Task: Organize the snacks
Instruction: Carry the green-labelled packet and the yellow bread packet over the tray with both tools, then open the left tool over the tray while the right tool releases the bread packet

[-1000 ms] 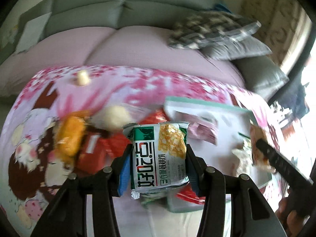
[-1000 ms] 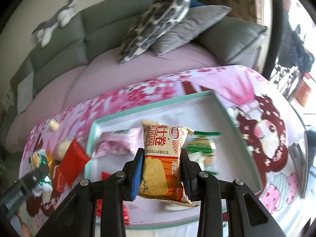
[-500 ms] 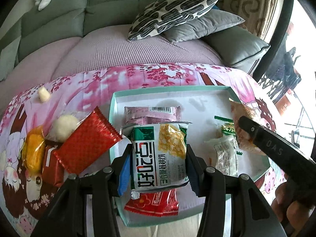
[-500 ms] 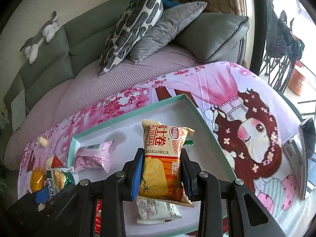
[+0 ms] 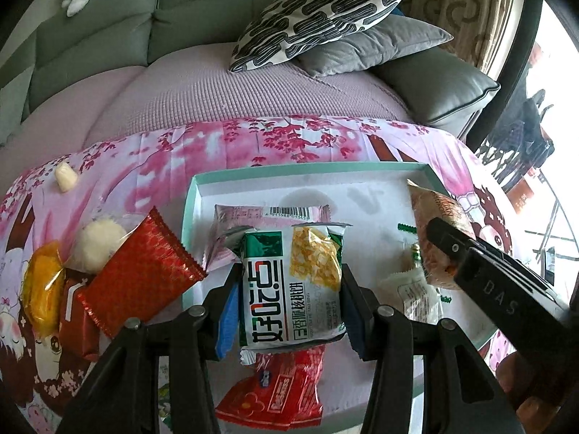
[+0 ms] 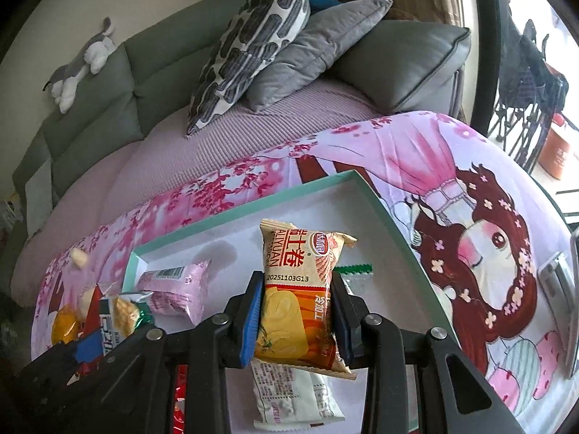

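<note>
My left gripper [image 5: 289,307] is shut on a green and white snack packet [image 5: 291,285], held above the front left of a white tray with a teal rim [image 5: 307,171]. My right gripper [image 6: 297,320] is shut on an orange snack packet [image 6: 298,300], held above the tray's [image 6: 253,211] middle; it shows at the right of the left wrist view [image 5: 439,238]. In the tray lie a pink packet [image 5: 267,217], a red packet [image 5: 278,390] and a white packet [image 6: 293,394].
Left of the tray on the pink cloth lie a red foil packet [image 5: 137,278], a yellow snack [image 5: 39,289], a white puff [image 5: 97,247] and a small white sweet [image 5: 65,177]. A sofa with cushions [image 5: 318,18] stands behind. A phone-like device [image 6: 557,289] lies at the right.
The left gripper swung right from the snack pile to over the tray with its green packet. The right gripper shifted right and a little back over the tray.
</note>
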Available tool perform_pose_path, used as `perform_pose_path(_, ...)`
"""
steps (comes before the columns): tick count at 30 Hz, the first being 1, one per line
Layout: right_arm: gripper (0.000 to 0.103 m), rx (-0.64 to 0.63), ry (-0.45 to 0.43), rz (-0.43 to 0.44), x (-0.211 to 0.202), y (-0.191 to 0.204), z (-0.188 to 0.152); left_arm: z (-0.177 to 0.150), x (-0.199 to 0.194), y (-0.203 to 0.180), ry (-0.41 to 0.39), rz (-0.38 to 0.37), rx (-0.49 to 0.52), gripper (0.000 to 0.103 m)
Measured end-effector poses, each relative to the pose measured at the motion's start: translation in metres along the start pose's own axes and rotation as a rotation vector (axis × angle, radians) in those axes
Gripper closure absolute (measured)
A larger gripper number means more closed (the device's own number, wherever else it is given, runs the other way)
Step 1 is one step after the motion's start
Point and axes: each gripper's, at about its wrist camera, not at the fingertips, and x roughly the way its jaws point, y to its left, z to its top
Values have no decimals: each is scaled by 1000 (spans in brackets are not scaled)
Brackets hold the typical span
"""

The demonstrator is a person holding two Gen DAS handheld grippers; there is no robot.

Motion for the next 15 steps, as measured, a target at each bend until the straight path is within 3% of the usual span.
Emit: perform_pose_path(15, 65, -6, 17, 17, 18, 8, 0, 8, 24, -7, 10, -3, 9, 52)
